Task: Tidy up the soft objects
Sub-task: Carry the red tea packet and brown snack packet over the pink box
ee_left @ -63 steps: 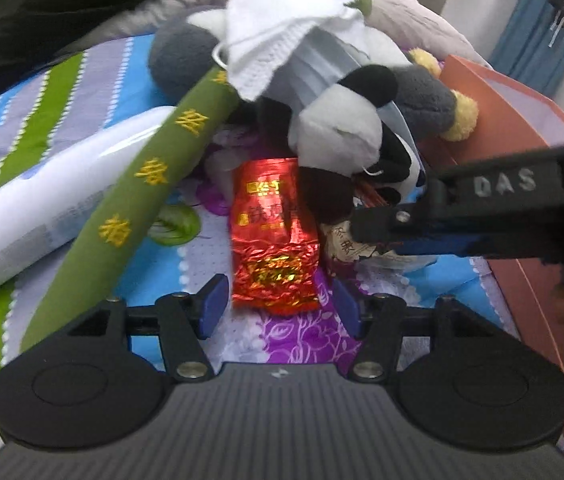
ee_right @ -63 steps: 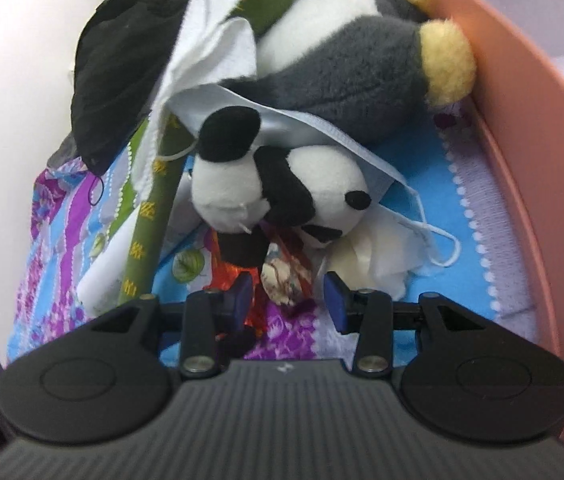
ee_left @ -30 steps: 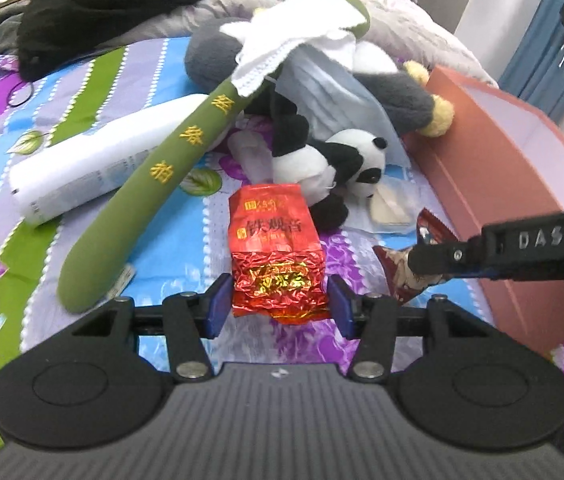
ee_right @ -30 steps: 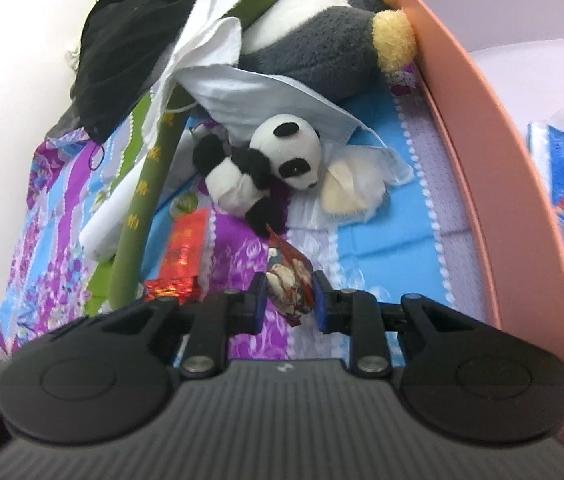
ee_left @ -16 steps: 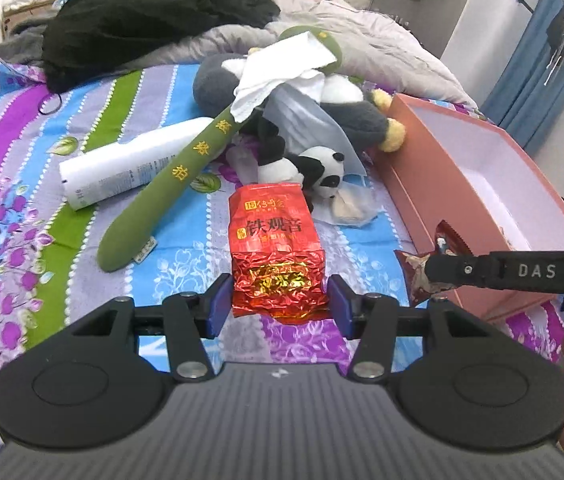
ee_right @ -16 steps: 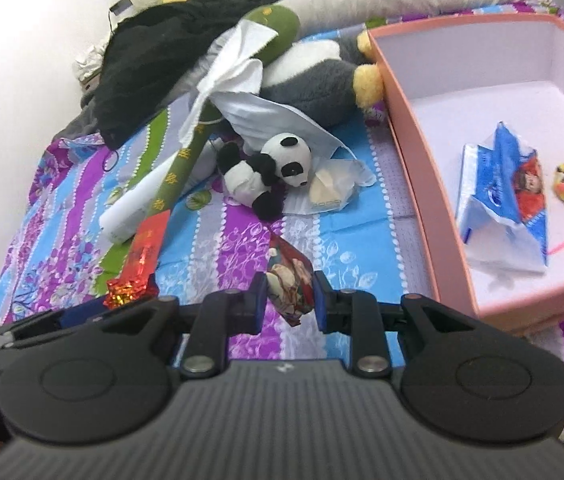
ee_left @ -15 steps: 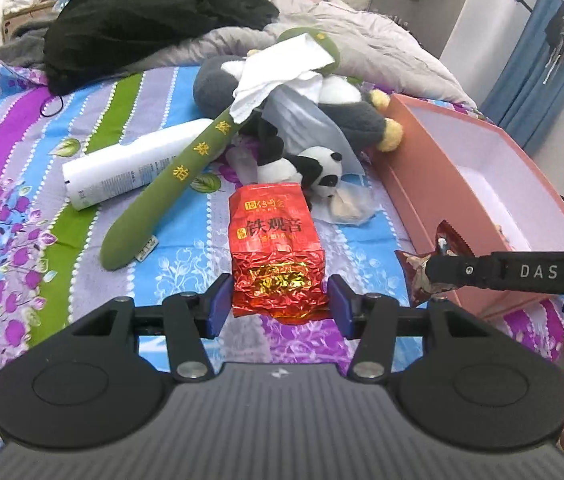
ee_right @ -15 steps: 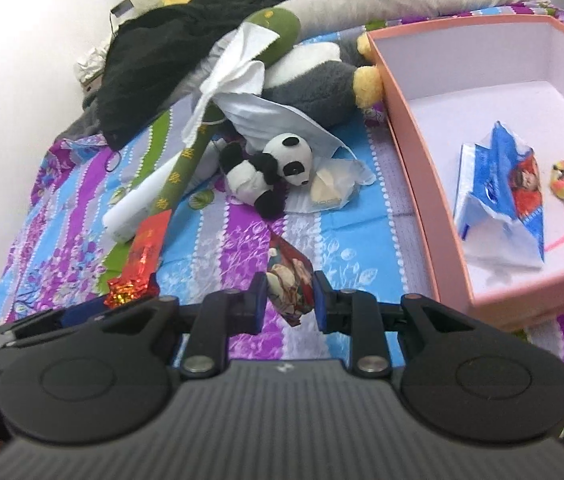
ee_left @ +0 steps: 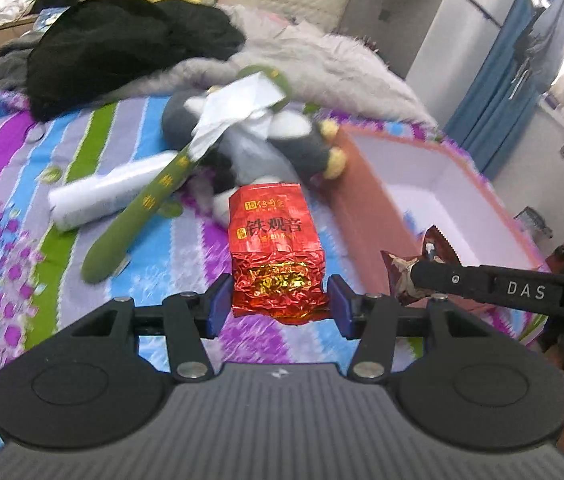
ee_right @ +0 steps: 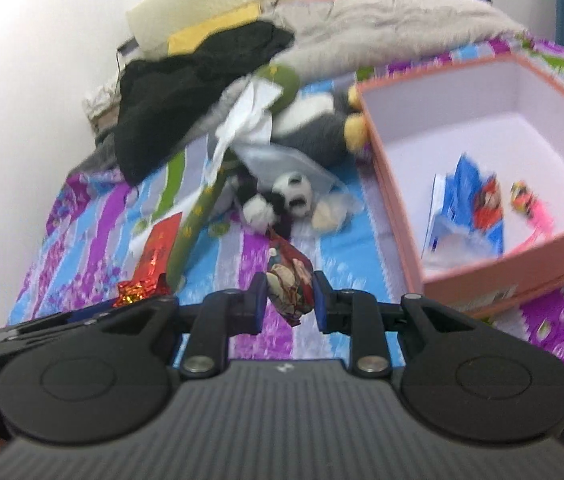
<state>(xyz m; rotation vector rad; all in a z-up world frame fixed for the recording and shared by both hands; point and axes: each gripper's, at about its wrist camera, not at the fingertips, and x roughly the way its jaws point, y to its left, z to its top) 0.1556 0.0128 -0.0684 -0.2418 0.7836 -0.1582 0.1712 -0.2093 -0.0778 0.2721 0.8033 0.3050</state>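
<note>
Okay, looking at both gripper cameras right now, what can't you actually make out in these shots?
- Small dark snack packet: print blurred in the right wrist view; in the left wrist view the right gripper covers part of it.
- Blue packet in the pink box: motion blur hides its label.
- Red tea packet in the left gripper: underside hidden.

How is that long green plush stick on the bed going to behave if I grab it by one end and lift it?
The green plush stick looks soft and stuffed, so it would probably droop rather than stay straight. A white cloth lies draped over its far end among the plush toys, so lifting may drag that along. It seems light for its length.
</note>
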